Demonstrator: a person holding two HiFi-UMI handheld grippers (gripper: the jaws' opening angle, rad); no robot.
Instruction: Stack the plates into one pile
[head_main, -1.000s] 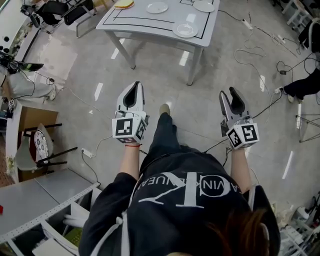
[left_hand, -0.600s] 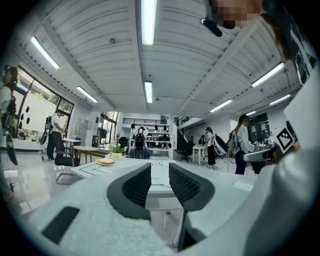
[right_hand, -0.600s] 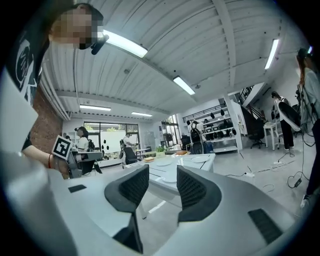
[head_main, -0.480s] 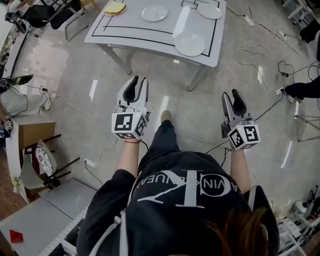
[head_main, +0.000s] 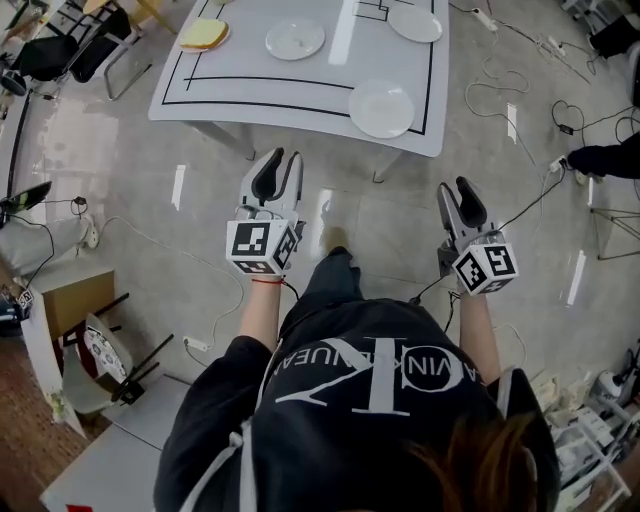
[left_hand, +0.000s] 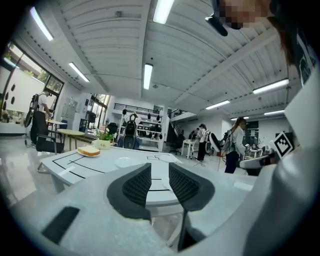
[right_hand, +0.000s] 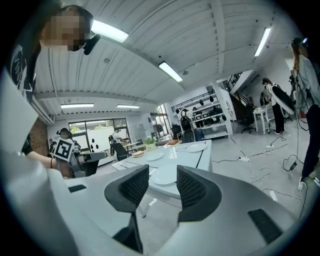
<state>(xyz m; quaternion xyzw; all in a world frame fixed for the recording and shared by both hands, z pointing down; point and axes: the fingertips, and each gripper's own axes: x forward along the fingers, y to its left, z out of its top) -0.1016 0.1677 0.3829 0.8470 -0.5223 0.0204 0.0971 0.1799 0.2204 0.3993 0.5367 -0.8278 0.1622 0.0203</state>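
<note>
Three white plates lie apart on the white table (head_main: 250, 92): one near the front edge (head_main: 381, 107), one in the middle (head_main: 294, 39) and one at the far right (head_main: 416, 25). A slice of toast (head_main: 203, 33) lies at the table's left end. My left gripper (head_main: 277, 165) hovers over the floor just short of the table's front edge; its jaws have just been opening and nothing is between them. My right gripper (head_main: 456, 192) is open and empty, further from the table. In the right gripper view the near plate (right_hand: 165, 175) shows far beyond the jaws.
Cables (head_main: 520, 90) trail over the floor right of the table, and a person's foot (head_main: 600, 160) is at the right edge. Dark chairs (head_main: 60, 50) stand left of the table. A cardboard box (head_main: 70, 290) and a grey shelf are at my lower left.
The table has come nearer and lower in the head view as both grippers moved toward it. The left jaws, together a second ago, now stand apart.
</note>
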